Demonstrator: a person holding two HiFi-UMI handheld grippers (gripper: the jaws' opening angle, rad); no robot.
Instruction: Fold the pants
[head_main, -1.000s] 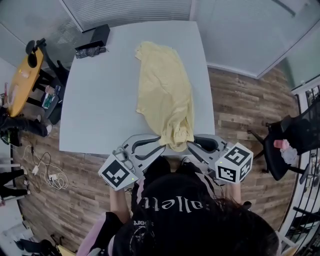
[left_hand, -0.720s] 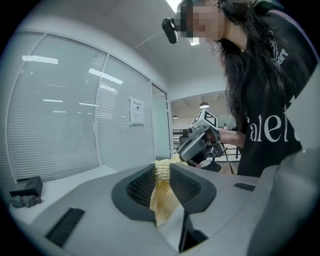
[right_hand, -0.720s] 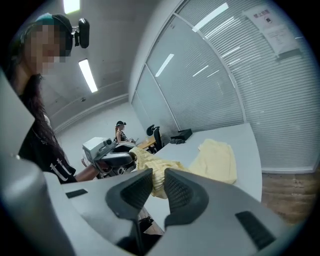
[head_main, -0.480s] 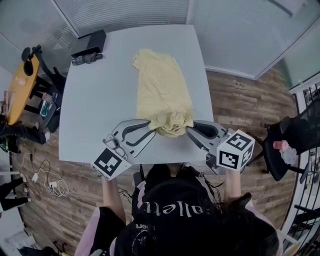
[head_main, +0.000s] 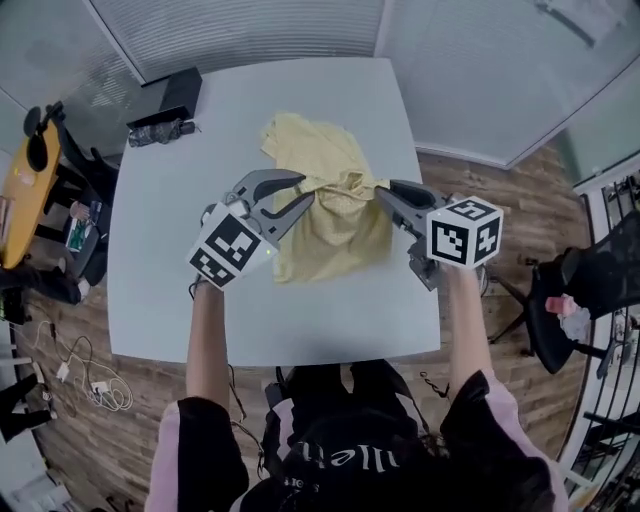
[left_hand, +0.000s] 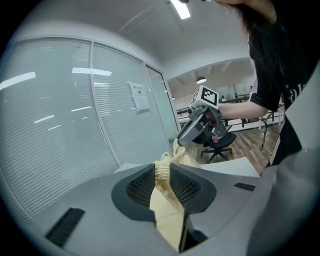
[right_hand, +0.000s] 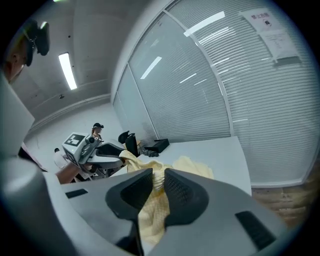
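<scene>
Over table (head_main: 180, 250), both grippers clamping yellow pants (head_main: 330, 215)

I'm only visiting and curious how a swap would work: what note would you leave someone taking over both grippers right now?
Left gripper: shut on one corner of the lifted end of the yellow pants.
Right gripper: shut on the other corner of that end.
Pants: the rest lies flat on the grey table; the held end is raised above the middle.
Done: the end-over-end fold is started.
Left: lay the held end on the far end, let go, and probably smooth it.
</scene>
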